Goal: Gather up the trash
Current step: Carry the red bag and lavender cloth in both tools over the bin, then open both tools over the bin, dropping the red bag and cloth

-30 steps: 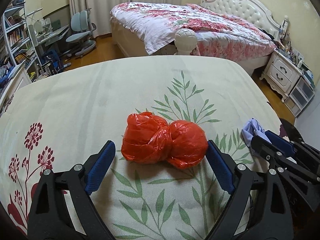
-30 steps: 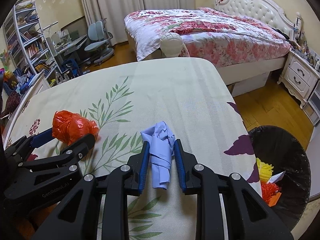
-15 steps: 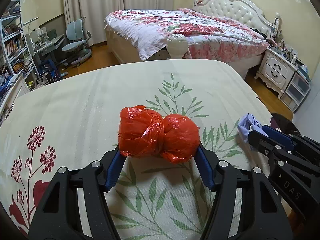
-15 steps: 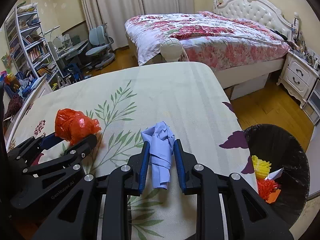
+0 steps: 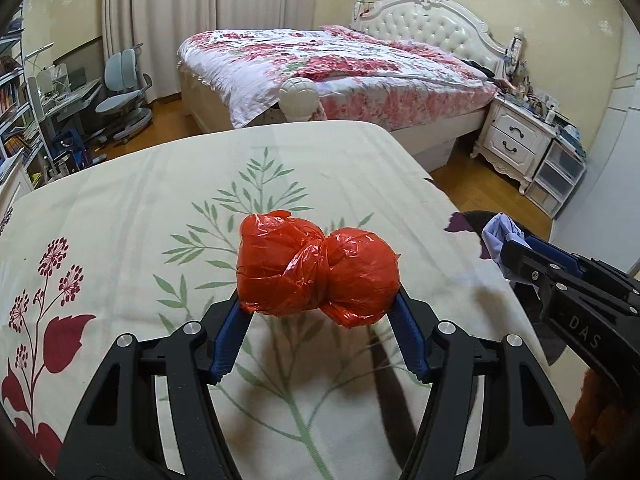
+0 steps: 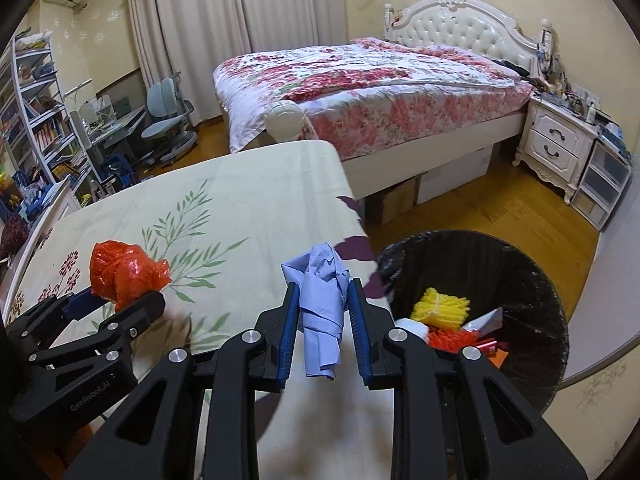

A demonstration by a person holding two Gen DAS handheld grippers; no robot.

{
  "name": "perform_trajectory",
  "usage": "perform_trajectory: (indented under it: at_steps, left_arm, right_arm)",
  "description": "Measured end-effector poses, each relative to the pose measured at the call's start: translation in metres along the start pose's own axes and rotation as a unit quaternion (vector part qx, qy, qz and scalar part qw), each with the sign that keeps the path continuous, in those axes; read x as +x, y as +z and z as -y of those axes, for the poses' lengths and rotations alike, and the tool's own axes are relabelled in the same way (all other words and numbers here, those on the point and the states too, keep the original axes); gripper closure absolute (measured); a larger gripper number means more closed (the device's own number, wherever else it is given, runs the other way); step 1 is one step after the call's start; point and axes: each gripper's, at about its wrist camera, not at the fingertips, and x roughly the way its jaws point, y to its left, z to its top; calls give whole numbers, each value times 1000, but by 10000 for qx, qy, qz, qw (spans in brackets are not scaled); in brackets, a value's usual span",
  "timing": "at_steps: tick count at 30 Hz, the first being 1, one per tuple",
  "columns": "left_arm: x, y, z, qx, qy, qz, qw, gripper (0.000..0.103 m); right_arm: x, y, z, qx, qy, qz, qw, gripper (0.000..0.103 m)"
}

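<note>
Bedspread (image 5: 120,216) with leaf print underlies everything. One black bin (image 6: 520,264) beside its edge — yellow, red and white scraps inside. Two grippers: left gripper (image 5: 320,316) clamped on one red plastic bundle (image 5: 316,268), raised above the spread; right gripper (image 6: 323,322) clamped on one crumpled blue paper (image 6: 322,300), near the bin's rim.

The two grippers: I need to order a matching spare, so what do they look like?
Both the left gripper and the right gripper have matte black skeletal frames with cut-outs, silver rivets, and ribbed blue pads. White lettering marks their sides. No cables or sleeves show.
</note>
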Motion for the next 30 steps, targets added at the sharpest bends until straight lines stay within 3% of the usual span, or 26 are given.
perform_trajectory:
  at_steps: [13, 30]
  left_arm:
    - [6, 0, 98, 646, -508, 143, 9965, 40]
    - [45, 11, 157, 998, -603, 15, 9932, 39]
  right_arm:
    - [-20, -10, 83, 651, -615, 200, 9958, 77]
    - [-3, -14, 123, 865, -904, 193, 9919, 77]
